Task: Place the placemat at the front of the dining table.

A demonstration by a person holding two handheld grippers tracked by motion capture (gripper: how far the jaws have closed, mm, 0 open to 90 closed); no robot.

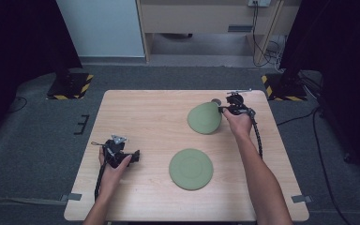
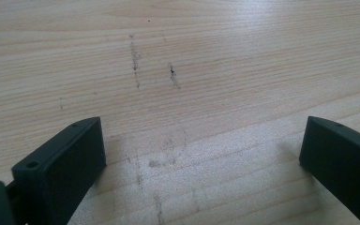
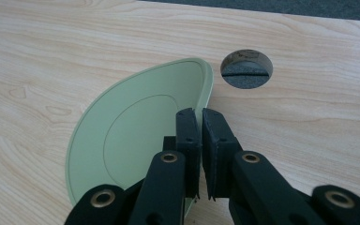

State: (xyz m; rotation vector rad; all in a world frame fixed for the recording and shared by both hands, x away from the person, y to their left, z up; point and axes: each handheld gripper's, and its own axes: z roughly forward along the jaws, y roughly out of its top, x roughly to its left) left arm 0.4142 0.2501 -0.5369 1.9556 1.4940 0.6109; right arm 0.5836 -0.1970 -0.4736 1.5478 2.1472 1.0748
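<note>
Two pale green plates are on the wooden table (image 1: 145,117). One plate (image 1: 191,168) lies flat near the front middle. The other plate (image 1: 204,117) (image 3: 136,136) is tilted up on its edge at the back right, with my right gripper (image 1: 222,109) (image 3: 199,115) shut on its rim. My left gripper (image 1: 135,156) (image 2: 201,150) rests low at the front left, open, with bare wood between its jaws.
A round cable hole (image 1: 216,101) (image 3: 246,69) is cut in the table just behind the tilted plate. Black stands with hazard-striped bases (image 1: 70,85) flank the table's far corners. Grey carpet surrounds the table.
</note>
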